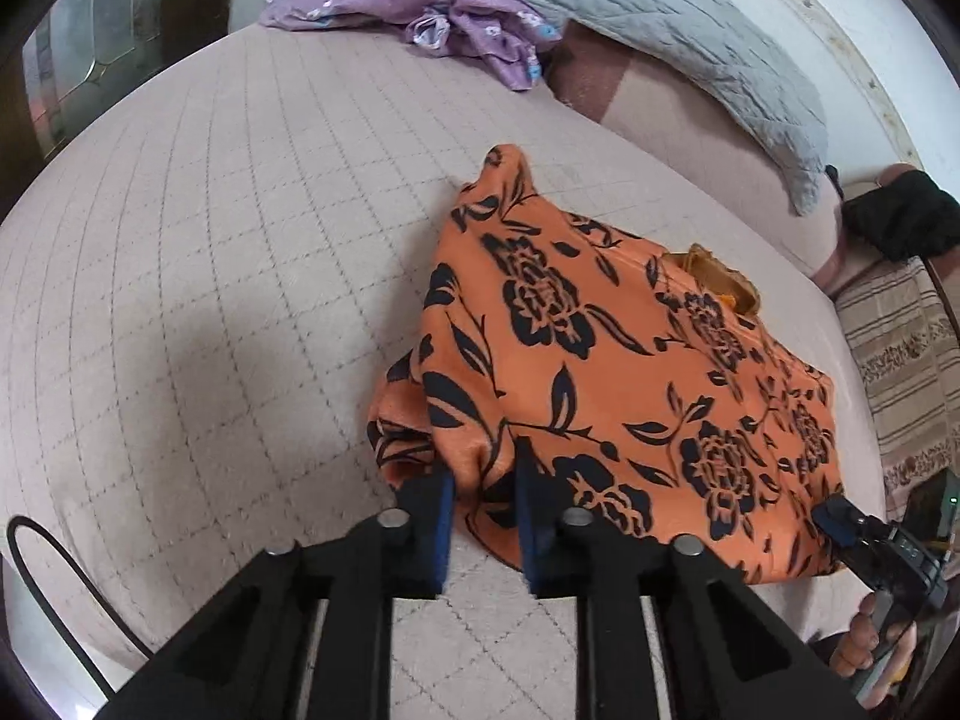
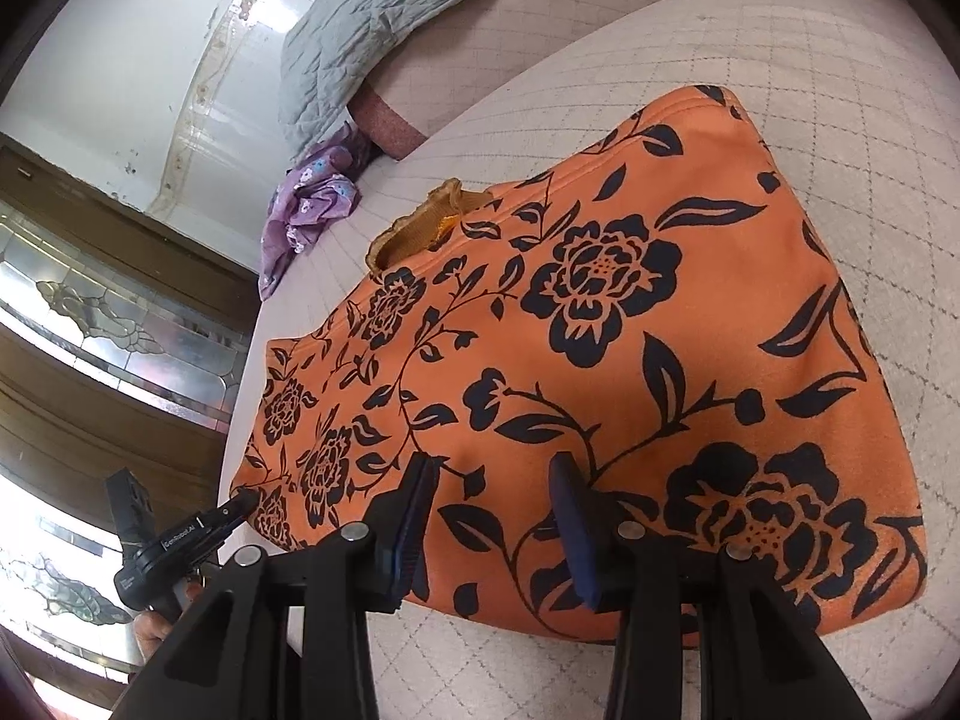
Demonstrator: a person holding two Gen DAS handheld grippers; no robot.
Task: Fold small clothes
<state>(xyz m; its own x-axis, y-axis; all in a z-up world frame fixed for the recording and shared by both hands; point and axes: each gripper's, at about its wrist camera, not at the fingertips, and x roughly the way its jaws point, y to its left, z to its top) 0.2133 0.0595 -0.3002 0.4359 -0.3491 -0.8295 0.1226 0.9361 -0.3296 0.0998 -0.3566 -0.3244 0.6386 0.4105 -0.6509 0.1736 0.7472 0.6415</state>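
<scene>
We see an orange garment with black flowers point(image 1: 606, 360) lying folded and mostly flat on a quilted, pale pink bed cover point(image 1: 210, 300).

In the left wrist view, the left gripper point(image 1: 483, 525) sits at 6 o'clock with its blue-padded fingers point(image 1: 441, 531) parted by a moderate gap. A bunched corner of the orange cloth rises between the pads at about 12 o'clock from the fingertips; we cannot tell whether the pads actually pinch it, since a gap shows on either side lower down. The rest of the garment spreads away toward 2 and 3 o'clock. The right gripper point(image 1: 837, 519) shows at 4 o'clock, its tip at the garment's near right edge.

In the right wrist view, the right gripper point(image 2: 495, 516) is at 6 o'clock, jaws standing well apart, with the garment point(image 2: 600, 330) lying just under and ahead of them, filling the frame from 9 to 3 o'clock. The fingertips overlap the near hem; nothing appears clamped between them. The left gripper point(image 2: 237, 504) touches the garment's corner at 8 o'clock.

A ribbed mustard collar point(image 2: 420, 234) pokes out at the far edge. Beyond, at 11 o'clock, lie a crumpled purple flowered cloth point(image 2: 312, 204) and a grey quilted pillow point(image 2: 372, 30).
</scene>
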